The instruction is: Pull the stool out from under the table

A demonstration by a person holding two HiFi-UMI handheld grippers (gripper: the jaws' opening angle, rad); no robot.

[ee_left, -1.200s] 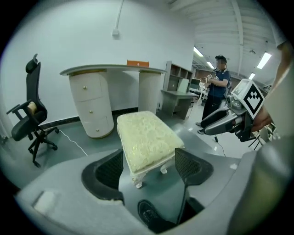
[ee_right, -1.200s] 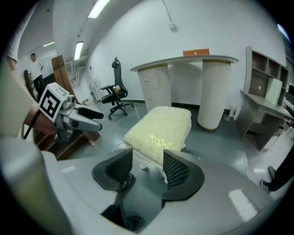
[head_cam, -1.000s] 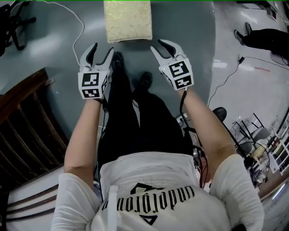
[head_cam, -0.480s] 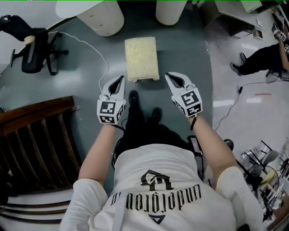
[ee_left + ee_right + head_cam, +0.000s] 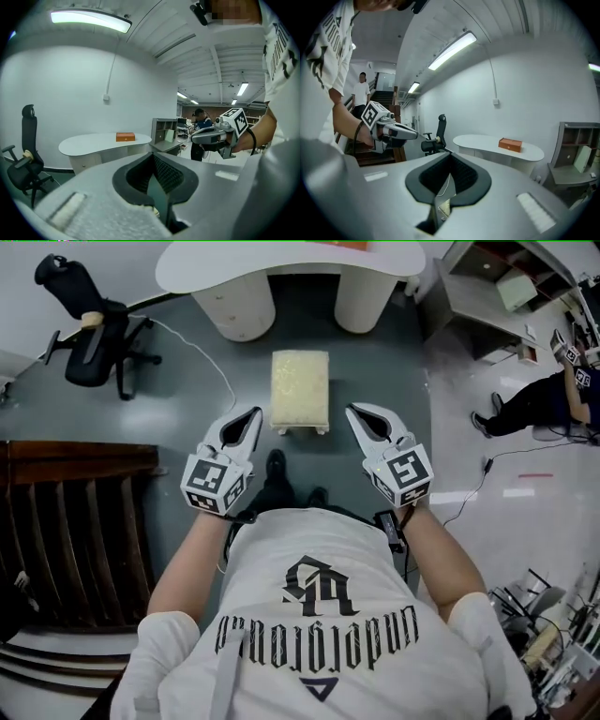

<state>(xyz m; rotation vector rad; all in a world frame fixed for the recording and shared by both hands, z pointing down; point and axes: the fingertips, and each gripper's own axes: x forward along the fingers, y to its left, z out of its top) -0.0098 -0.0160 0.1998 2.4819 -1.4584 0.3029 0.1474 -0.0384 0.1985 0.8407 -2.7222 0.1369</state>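
Pose: both forearms reach forward from the torso, level with each other. The left claw (image 5: pixel 251 416) and right claw (image 5: pixel 354 412) point ahead and slightly downward, with their marker cubes facing up. They are held well apart. In the head view one sits at each side of the stool's near end, above the floor and touching nothing.

Claw state: the left gripper view shows its pads meeting at the tips with nothing between them. The right gripper view shows the same, closed and empty.

Task item: one stool (image 5: pixel 300 390), pale cushioned top, stands on the dark floor. It is clear of the desk (image 5: pixel 281 263), with a strip of bare floor between the two. Its long side runs toward the desk, and its near end is just ahead of the person's shoes (image 5: pixel 275 465).

Counts: two claws; one stool; one white desk on two rounded pedestals; one orange box (image 5: pixel 125 137) lying on the desk top; one black office chair (image 5: pixel 94 334) to the left; one second person (image 5: pixel 534 399) far right.

Containers: one grey cubby unit (image 5: pixel 164 131) stands beside the desk. Its contents are too small to tell.
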